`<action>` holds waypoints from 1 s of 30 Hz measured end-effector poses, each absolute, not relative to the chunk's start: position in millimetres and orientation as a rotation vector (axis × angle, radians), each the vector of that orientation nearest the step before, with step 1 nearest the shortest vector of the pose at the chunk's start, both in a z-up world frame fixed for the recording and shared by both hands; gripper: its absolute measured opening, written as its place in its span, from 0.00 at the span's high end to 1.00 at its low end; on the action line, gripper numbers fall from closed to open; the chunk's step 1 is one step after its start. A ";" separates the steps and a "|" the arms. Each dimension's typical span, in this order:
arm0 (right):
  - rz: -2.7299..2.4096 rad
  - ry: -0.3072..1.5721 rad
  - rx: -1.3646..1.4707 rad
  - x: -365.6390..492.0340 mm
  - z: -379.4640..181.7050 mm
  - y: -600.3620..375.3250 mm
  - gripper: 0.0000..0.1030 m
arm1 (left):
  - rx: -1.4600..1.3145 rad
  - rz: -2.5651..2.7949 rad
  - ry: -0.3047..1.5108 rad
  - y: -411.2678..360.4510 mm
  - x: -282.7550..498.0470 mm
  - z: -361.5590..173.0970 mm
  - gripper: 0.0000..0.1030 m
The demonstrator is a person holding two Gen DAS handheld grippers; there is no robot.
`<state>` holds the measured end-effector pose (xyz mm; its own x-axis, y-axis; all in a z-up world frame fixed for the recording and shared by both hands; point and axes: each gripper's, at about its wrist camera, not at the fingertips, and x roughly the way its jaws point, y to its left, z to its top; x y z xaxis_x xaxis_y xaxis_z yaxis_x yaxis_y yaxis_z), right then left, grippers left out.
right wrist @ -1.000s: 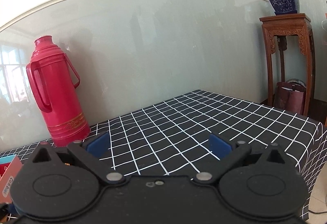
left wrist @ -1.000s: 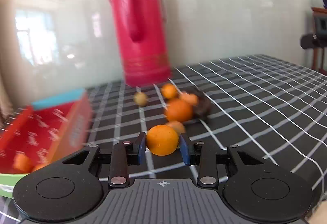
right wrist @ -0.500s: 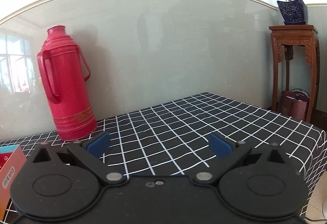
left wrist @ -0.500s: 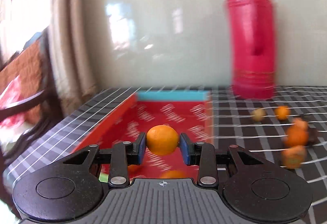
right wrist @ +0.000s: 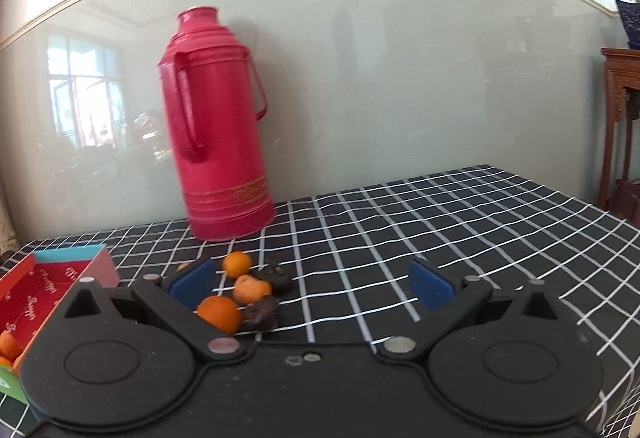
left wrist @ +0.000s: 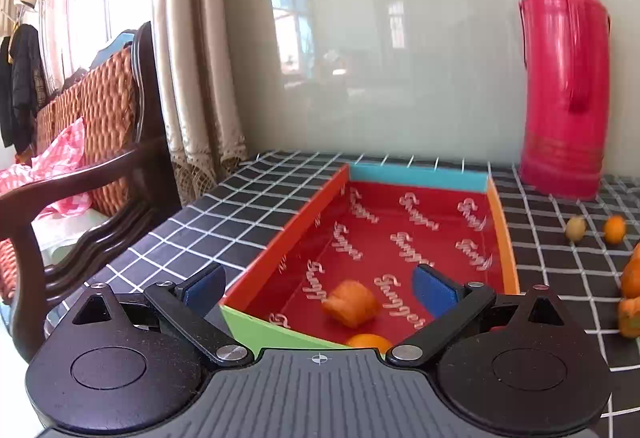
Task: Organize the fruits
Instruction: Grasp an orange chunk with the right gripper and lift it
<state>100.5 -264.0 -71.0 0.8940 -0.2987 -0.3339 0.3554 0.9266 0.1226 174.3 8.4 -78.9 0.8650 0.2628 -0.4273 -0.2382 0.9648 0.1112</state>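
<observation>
Checked tablecloth (left wrist: 248, 214) | left gripper (left wrist: 320, 288) spread wide above red box (left wrist: 400, 234) holding what looks like two oranges (left wrist: 352, 303) | right gripper (right wrist: 312, 284) spread wide, loose fruit (right wrist: 219, 313) at 9 o'clock.

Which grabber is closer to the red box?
Left. The left gripper hangs open right over the red box. The right gripper, also open, is off beside it, over the fruits.

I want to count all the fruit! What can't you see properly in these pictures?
- Round orange in the red cardboard box, left wrist view: the left gripper body covers its lower part.
- Orange pieces on the checked tablecloth, left wrist view: cut off by the right edge.
- Fruit in the box, right wrist view: cut by the left edge.
- Dark lumps beside the oranges, right wrist view: too blurred to name.
</observation>
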 end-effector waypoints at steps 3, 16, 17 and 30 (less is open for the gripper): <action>-0.299 0.356 0.173 112.0 -76.6 -250.1 0.06 | 0.025 0.278 0.456 22.6 171.2 -76.7 0.03; -0.172 0.567 0.158 160.9 -108.3 -203.3 0.32 | -0.066 0.420 0.435 95.4 156.7 -76.2 0.00; -0.177 0.576 0.158 163.8 -109.7 -202.4 0.35 | -0.068 0.428 0.434 99.1 155.6 -76.4 0.00; -0.147 0.593 0.166 171.0 -116.7 -196.7 0.71 | -0.096 0.493 0.441 133.3 147.3 -78.6 0.00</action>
<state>171.0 -196.7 -116.7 0.8194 -0.0898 -0.5661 0.1851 0.9762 0.1132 147.3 133.3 -78.6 0.7890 0.4372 -0.4317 -0.4778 0.8783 0.0163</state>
